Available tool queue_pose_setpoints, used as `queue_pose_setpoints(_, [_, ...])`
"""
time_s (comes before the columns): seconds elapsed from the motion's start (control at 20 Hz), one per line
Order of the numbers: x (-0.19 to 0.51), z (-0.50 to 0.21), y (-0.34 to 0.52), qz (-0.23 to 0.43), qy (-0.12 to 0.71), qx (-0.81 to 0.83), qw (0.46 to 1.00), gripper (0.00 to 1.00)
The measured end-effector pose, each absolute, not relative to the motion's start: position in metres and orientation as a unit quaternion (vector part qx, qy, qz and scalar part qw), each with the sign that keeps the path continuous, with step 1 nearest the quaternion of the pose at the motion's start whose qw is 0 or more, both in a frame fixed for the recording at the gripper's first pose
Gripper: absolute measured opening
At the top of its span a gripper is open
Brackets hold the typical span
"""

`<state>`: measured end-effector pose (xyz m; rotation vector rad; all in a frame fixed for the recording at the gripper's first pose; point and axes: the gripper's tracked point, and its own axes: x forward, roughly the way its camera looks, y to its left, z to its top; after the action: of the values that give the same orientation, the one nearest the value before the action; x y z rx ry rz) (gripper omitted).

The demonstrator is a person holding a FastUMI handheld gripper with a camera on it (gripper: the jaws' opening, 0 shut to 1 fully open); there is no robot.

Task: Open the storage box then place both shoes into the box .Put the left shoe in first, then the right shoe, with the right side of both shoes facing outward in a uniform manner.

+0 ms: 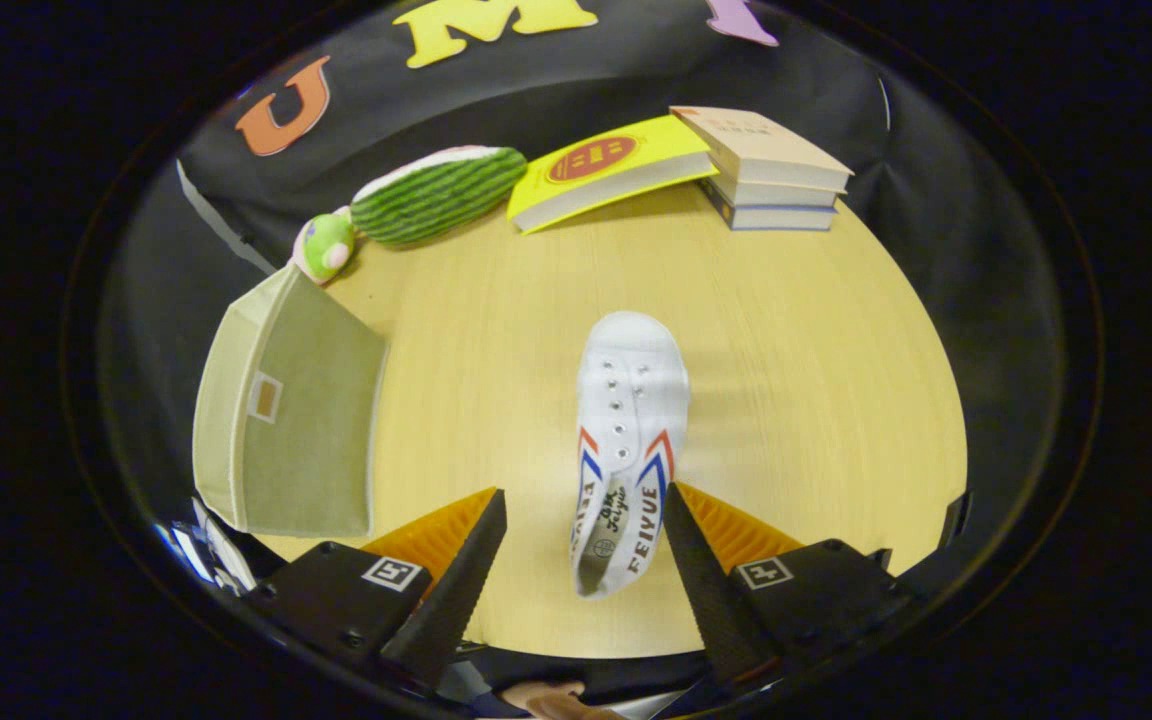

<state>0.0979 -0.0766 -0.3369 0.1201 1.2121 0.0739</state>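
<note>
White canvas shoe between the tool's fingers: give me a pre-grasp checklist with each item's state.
1. Tool open wide enough for the shoe: ok, the fingers stand apart on either side of it.
2. White canvas shoe with red and blue stripes between the fingers: ok, heel end sits in the gap, toe pointing away.
3. Fingers pressing the shoe: not ok, no pressing yet.
4. Beige fabric storage box open: cannot tell from this angle.
5. First shoe already inside the box: cannot tell.
6. Wooden table between shoe and box free of obstacles: ok.
</note>
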Motion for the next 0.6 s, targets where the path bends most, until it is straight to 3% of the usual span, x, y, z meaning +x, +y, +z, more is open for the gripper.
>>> queue_pose_setpoints(0.25, [0.095, -0.369, -0.118, -0.002, 0.585, 0.015, 0.811, 0.98])
queue_pose_setpoints(0.45, [0.104, -0.393, -0.115, 0.009, 0.609, -0.002, 0.793, 0.95])
queue_pose_setpoints(0.5, [0.116, -0.401, -0.118, 0.003, 0.605, -0.008, 0.796, 0.89])
queue_pose_setpoints(0.6, [0.114, -0.405, -0.104, 0.025, 0.614, 0.029, 0.788, 0.55])
